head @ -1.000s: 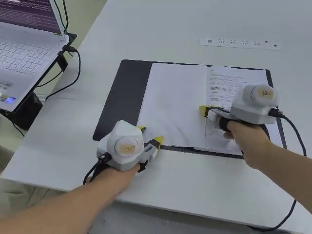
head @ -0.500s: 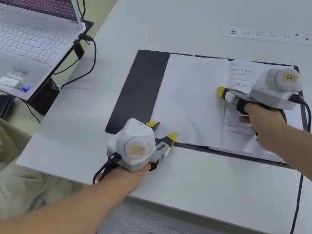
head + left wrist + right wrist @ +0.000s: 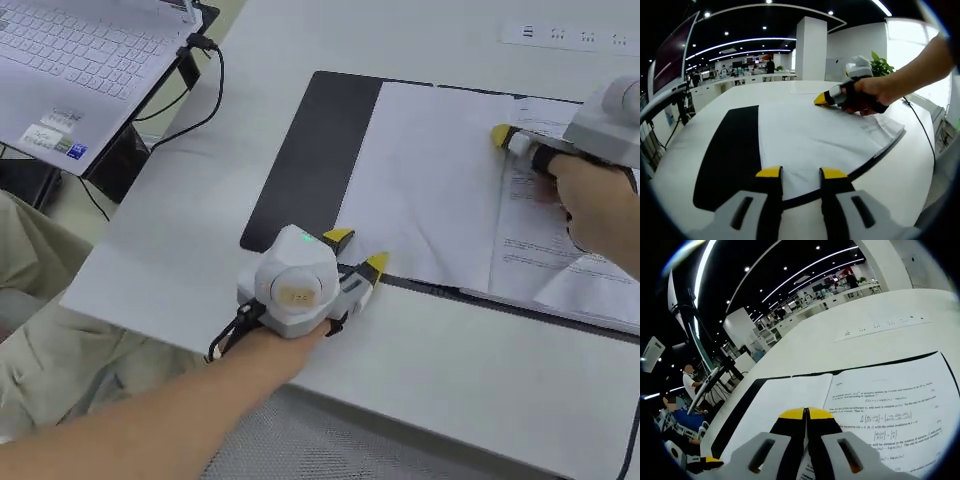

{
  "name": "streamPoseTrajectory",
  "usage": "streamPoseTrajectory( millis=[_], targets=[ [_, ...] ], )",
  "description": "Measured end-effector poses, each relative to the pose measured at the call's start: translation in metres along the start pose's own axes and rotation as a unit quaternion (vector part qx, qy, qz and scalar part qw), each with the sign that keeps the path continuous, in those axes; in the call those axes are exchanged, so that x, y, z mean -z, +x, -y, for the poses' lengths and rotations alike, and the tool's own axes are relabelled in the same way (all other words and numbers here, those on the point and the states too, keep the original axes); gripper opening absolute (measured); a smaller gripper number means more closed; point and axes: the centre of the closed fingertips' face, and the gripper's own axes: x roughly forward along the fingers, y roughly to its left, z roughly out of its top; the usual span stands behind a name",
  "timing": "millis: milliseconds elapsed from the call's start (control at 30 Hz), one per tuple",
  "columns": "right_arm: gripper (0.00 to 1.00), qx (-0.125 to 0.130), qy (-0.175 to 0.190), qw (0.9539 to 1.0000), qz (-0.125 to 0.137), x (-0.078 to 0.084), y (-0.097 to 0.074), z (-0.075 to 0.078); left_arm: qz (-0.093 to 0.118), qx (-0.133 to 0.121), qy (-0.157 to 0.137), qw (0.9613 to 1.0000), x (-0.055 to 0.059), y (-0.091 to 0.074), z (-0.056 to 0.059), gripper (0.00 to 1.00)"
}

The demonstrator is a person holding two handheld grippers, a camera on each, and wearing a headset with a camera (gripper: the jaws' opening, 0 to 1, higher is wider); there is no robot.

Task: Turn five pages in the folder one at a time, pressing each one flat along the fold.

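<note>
Right gripper (image 3: 500,135): jaws pressed together, yellow tips down on the paper at the fold; held in a hand (image 3: 595,205). Whether any paper is caught between the jaws I cannot tell.
Left gripper (image 3: 357,250): jaws a narrow gap apart and holding nothing, at the folder's near edge, tips just over the bottom of the blank page.
Folder (image 3: 300,160): black, lying open and flat on the table in front of the person, between the two grippers.
Blank page (image 3: 430,190): white, slightly creased, left of the fold, with the bare black cover beyond its left edge.
Printed page (image 3: 535,250): right of the fold, lines of text, its near corner lifted a little.
Table (image 3: 150,250): plain white, wide.
Power strip (image 3: 570,35): white, flat on the table beyond the folder.
Laptop (image 3: 70,60): open at the table's far left edge, well apart from the folder, with a black cable (image 3: 190,110) trailing off it.
Room: large open office with dark ceiling, strip and spot lights, a white column (image 3: 811,47), a plant (image 3: 879,64), and people (image 3: 689,377) far off.
</note>
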Motion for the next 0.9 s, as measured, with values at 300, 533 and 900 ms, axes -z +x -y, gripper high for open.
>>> streamPoseTrajectory(
  millis=[300,533,900],
  targets=[
    [0.00,0.015,-0.024,0.9995,0.016,-0.021,0.032,0.022,0.007,-0.002,0.000,1.0000,0.000,0.001,0.000,0.28],
    [0.00,0.042,-0.045,0.9978,0.024,-0.035,0.049,0.036,0.011,-0.003,-0.001,0.9999,0.000,0.001,0.000,0.28],
    [0.00,0.037,-0.035,0.9986,0.014,-0.020,0.030,0.028,0.011,-0.005,-0.004,0.9999,0.000,0.001,0.001,0.28]
  ],
)
